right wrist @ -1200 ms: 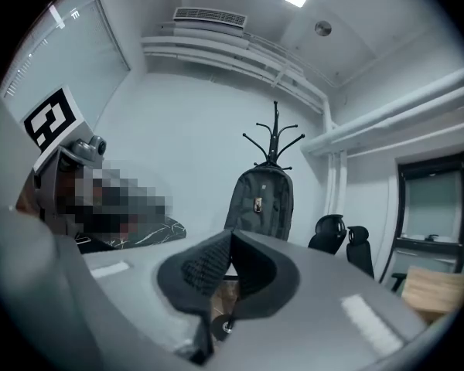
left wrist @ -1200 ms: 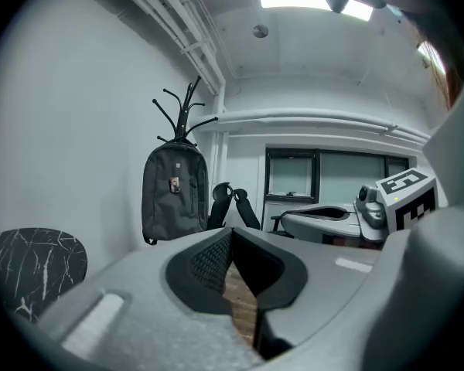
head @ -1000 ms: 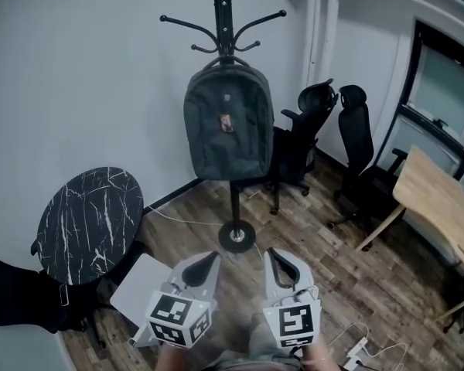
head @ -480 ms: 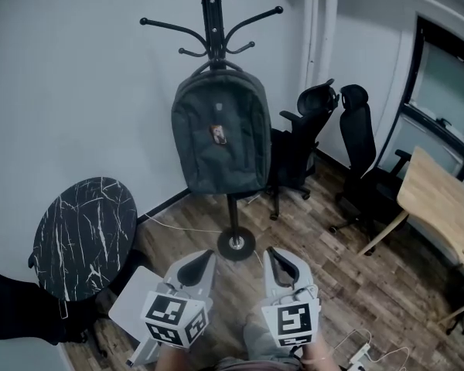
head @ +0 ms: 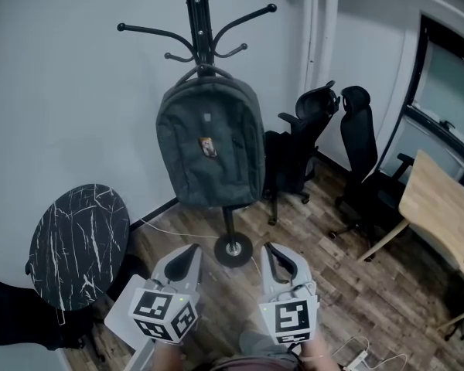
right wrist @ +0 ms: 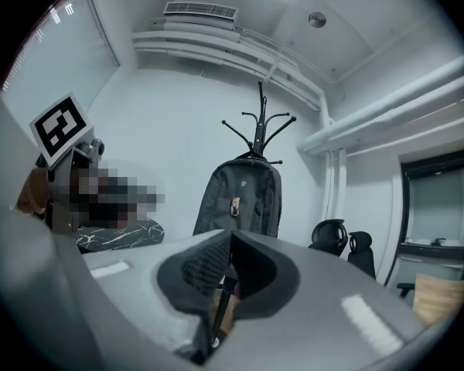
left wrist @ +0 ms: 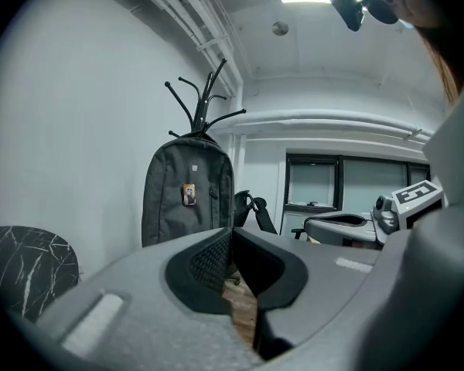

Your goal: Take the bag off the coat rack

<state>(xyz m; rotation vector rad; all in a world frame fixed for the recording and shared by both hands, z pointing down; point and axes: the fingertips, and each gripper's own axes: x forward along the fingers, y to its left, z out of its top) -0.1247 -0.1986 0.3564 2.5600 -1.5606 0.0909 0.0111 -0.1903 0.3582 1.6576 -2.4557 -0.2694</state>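
A round table (head: 77, 242) stands left of the coat rack (head: 203, 22). The left gripper (head: 187, 257), clenched on nothing, sits just short of the rack's foot. The bag (head: 209, 149) hangs by its top loop (head: 203, 69) from a low hook on the rack, well apart from both grippers. The right gripper (head: 272, 255) is likewise closed and empty in front of the rack. The bag looks soft and will likely sag and swing. It is probably best gripped at the loop and lifted clear of the hook.
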